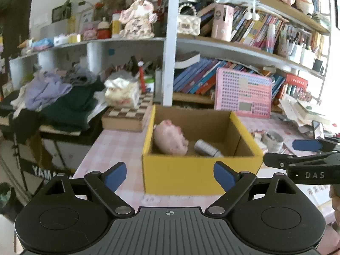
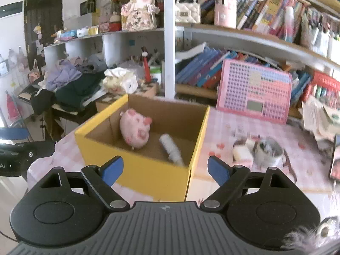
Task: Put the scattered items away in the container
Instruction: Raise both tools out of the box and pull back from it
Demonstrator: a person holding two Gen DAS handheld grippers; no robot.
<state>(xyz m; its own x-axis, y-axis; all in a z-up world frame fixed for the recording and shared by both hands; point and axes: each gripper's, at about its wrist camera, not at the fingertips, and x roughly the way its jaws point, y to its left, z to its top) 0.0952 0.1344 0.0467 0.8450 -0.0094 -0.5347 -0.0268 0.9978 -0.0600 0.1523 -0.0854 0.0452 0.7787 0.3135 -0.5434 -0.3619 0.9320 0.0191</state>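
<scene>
Nearest the lens, the left gripper (image 1: 170, 176) has its jaws spread wide with nothing between them; the right gripper (image 2: 165, 171) is likewise released and empty, both hovering short of the yellow box (image 1: 199, 170). The box stands on the pink-checked desk (image 1: 112, 148). Inside it lie a pink pig plush (image 2: 135, 128) against the left wall and a silvery cylinder (image 2: 172, 148) beside it (blurred, so its kind is unclear). Right of the box a small mug (image 2: 268, 154) sits on the desk; bookshelves (image 2: 244, 40) rise behind.
</scene>
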